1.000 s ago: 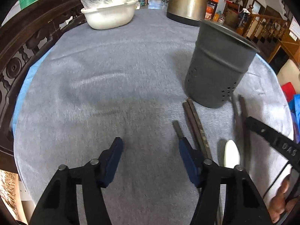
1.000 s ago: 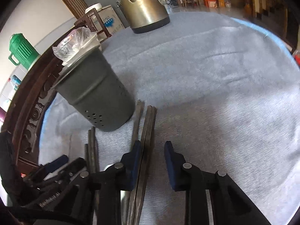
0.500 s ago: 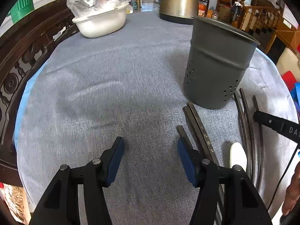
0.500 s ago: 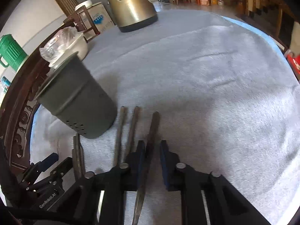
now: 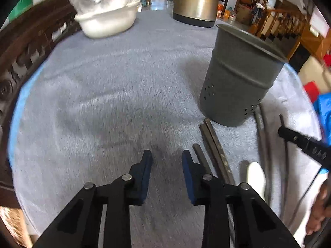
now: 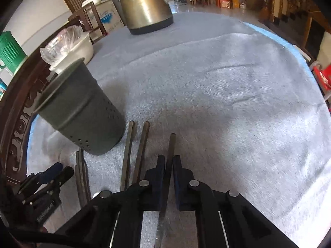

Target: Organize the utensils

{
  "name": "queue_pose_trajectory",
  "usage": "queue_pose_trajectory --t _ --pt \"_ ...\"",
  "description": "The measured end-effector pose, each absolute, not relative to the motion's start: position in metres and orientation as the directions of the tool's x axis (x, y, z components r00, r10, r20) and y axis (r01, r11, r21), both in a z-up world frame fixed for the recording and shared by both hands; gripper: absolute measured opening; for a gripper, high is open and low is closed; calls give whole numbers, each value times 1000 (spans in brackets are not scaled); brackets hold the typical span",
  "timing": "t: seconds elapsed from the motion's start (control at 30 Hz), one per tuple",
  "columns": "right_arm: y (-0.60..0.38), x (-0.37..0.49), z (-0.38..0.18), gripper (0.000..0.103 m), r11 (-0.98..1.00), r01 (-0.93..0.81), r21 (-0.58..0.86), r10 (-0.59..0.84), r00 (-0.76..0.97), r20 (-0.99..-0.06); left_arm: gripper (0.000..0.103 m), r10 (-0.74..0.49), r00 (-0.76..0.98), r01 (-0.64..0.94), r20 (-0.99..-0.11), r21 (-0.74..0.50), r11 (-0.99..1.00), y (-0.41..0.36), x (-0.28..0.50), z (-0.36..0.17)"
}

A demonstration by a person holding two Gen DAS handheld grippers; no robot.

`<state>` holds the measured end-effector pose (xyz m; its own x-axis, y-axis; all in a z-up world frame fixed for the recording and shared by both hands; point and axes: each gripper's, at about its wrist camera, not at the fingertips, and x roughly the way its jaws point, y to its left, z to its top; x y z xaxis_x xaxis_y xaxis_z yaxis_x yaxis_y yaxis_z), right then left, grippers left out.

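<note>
A grey perforated utensil holder (image 5: 238,78) (image 6: 80,111) stands upright on the grey tablecloth. My right gripper (image 6: 169,161) is shut on one dark chopstick (image 6: 171,144), which runs back between the pads. Two more chopsticks (image 6: 134,148) lie just left of it, near the holder's base. My left gripper (image 5: 166,159) hovers over bare cloth, its jaws closing with nothing between them. To its right lie a pair of chopsticks (image 5: 213,144) and a white spoon (image 5: 255,175). One finger of the right gripper (image 5: 300,142) shows at the far right.
A brass-coloured kettle (image 5: 196,0) (image 6: 144,4) and a white bowl covered in plastic (image 5: 107,18) stand at the table's far side. A dark carved wooden rail (image 5: 24,51) borders the left edge. More dark sticks (image 6: 81,175) lie beside the left gripper (image 6: 51,173).
The right jaws have closed onto one chopstick, which now sits apart from the other two. The left jaws have narrowed a good deal, still with nothing in them.
</note>
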<state>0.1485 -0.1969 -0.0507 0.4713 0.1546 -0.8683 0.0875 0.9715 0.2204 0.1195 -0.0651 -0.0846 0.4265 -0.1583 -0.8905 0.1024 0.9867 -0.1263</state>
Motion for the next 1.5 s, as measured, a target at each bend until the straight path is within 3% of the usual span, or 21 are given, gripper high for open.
queue_pose_trajectory --t 0.1,0.23,0.53,0.77,0.97,1.03,1.13,1.27,1.5 --pt "-205 141 -49 8 970 94 222 155 463 -873 32 -215 400 81 -891 -199 977 -56 117 -84" --pt "-217 139 -56 8 952 122 280 202 438 -876 42 -280 375 64 -884 -276 959 -51 116 -85" --pt "-230 132 -57 9 934 113 340 257 454 -854 54 -205 381 85 -901 -187 979 -75 133 -90" --pt "-237 130 -56 9 925 98 367 289 444 -848 53 -114 373 140 -921 -66 988 -99 147 -90" --pt "-236 139 -60 8 923 101 371 298 424 -855 37 -79 369 203 -926 -3 979 -119 158 -90" --pt "-234 145 -59 8 928 98 358 290 411 -864 21 -93 369 213 -925 -13 977 -118 167 -89" --pt "-230 151 -58 8 940 79 332 276 396 -876 12 -109 370 213 -923 -30 977 -116 176 -85" --pt "-230 147 -54 7 937 64 344 290 405 -867 7 -174 403 179 -899 -109 978 -89 165 -81" --pt "-236 119 -25 7 929 40 368 297 511 -807 7 -222 530 203 -819 -131 970 -76 149 -34"
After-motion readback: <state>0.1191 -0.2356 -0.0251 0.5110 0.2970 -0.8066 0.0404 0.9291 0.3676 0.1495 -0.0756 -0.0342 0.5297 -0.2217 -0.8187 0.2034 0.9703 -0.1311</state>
